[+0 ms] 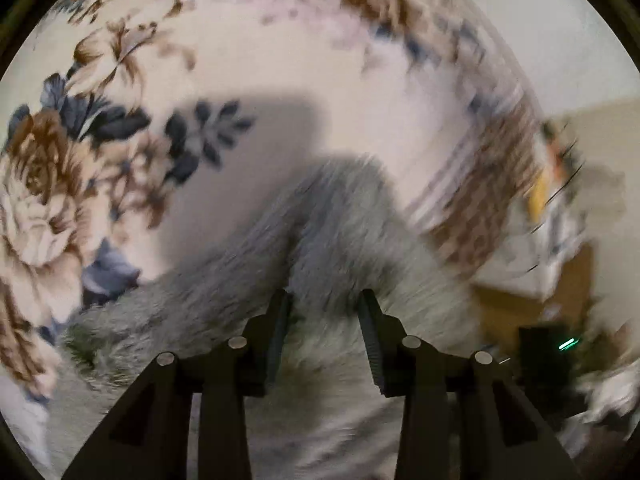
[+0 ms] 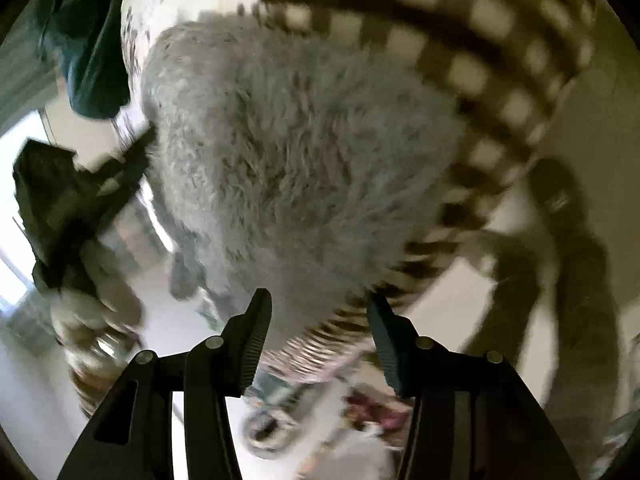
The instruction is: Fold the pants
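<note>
Pants, fuzzy pale-grey fleece (image 1: 332, 240), lie bunched on the cream floral bedsheet (image 1: 132, 128), one rounded fold humped just ahead of my left hand-held gripper (image 1: 325, 300). Its jaws stand part open, fleece between them, pads apparently not pressing. My right hand-held gripper (image 2: 318, 304) is also part open, gripping nothing, grey fleece just beyond its tips near a brown checked cloth (image 2: 472, 40). Both views blurred. I judge the fold partway: fabric doubled, not flattened, more folds left.
</note>
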Available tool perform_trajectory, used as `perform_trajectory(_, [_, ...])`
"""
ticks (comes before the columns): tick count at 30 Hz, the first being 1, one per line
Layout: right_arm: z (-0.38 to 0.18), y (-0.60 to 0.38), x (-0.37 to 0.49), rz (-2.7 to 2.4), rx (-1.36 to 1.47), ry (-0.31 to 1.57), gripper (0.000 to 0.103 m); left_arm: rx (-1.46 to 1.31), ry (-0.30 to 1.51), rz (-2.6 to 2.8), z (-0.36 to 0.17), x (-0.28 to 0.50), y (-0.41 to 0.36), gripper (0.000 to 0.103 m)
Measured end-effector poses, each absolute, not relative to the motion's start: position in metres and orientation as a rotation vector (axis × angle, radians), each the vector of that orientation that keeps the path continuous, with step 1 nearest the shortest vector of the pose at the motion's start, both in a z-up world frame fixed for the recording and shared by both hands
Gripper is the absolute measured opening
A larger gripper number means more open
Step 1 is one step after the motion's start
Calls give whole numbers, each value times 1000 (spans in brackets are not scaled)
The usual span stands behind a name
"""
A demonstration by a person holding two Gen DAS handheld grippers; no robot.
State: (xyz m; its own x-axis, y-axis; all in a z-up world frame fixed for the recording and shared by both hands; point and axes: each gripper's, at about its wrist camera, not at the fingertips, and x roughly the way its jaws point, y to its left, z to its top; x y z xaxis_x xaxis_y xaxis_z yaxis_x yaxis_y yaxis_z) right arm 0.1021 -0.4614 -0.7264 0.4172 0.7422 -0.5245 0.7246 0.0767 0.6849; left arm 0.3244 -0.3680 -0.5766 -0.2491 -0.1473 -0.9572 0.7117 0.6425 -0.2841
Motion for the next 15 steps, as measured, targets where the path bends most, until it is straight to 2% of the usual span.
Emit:
perform_trajectory(1, [-728, -457, 106, 21, 1668, 1280, 42, 516, 1618, -872, -582, 320, -367, 30])
perform_trajectory(2, [-728, -450, 111, 5, 1668, 1265, 15, 550, 1592, -870, -586, 317, -366, 19])
perform_trajectory(3, [-728, -445, 115, -15, 1631, 1285, 6, 565, 1572, -868, -588, 317, -366, 15])
perform_trajectory(6, [-726, -436, 112, -97, 1492, 1410, 5, 533, 1540, -841, -588, 325, -363, 11])
perform_trajectory(9, [-719, -429, 102, -135, 1360, 1487, 5, 508, 1540, -813, -592, 334, -359, 11])
perform_trajectory(11, [-715, -430, 102, -91, 1367, 1480, 6, 458, 1571, -822, -591, 337, -354, 11])
perform_trajectory(13, [-701, -433, 110, -30, 1417, 1422, 15, 395, 1566, -825, -580, 342, -346, 12])
perform_trajectory(14, [-697, -433, 113, -10, 1418, 1418, 29, 338, 1584, -830, -572, 345, -339, 12])
perform_trajectory(15, [-694, -432, 114, 13, 1413, 1417, 47, 304, 1594, -830, -565, 349, -327, 14])
